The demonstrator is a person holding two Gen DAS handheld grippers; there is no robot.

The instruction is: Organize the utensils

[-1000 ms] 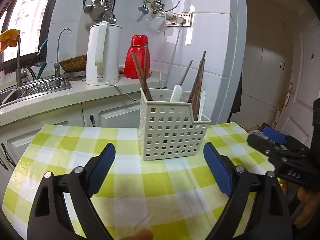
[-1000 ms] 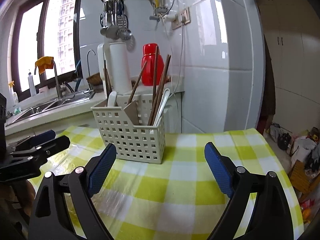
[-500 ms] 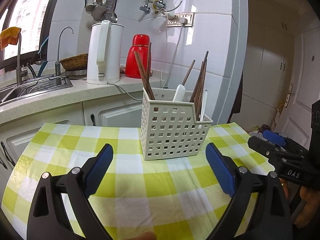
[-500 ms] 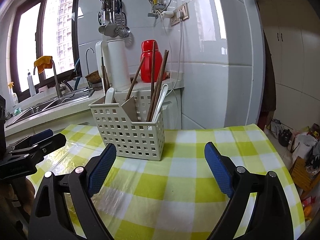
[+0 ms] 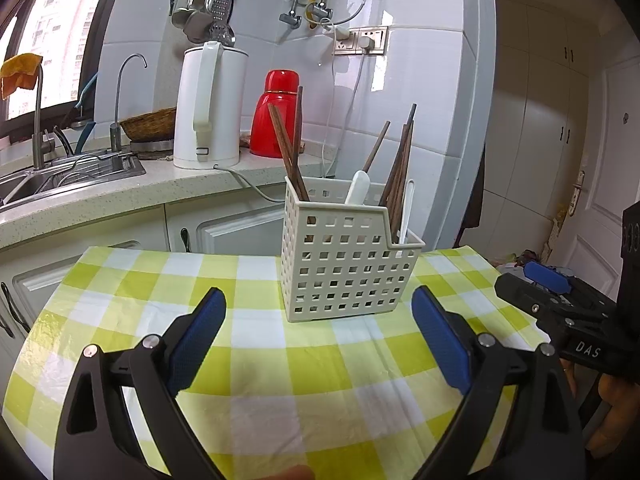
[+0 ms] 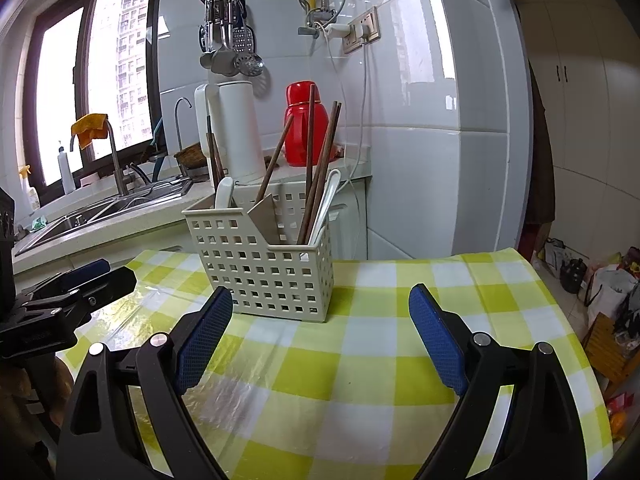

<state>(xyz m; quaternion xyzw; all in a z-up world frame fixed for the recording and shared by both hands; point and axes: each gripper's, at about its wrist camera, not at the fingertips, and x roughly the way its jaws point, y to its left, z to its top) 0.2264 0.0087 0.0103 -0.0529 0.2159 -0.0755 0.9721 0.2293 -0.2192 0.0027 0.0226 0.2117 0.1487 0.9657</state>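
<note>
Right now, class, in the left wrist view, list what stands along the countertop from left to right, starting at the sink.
Sink → wicker basket → white kettle → red thermos.

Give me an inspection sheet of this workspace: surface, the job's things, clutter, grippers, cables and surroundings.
Surface: green and white checked tablecloth, shiny film over it.
Job's things: white perforated utensil basket upright on the cloth; wooden chopsticks and white spoons standing in it.
Clutter: nothing seen on the cloth apart from the basket.
Grippers: left gripper open, empty; right gripper open, empty; both short of the basket.
Cables: kettle cord trailing over the counter edge; plug lead from the wall socket.
Surroundings: white kettle, red thermos, sink, hanging ladles.
</note>
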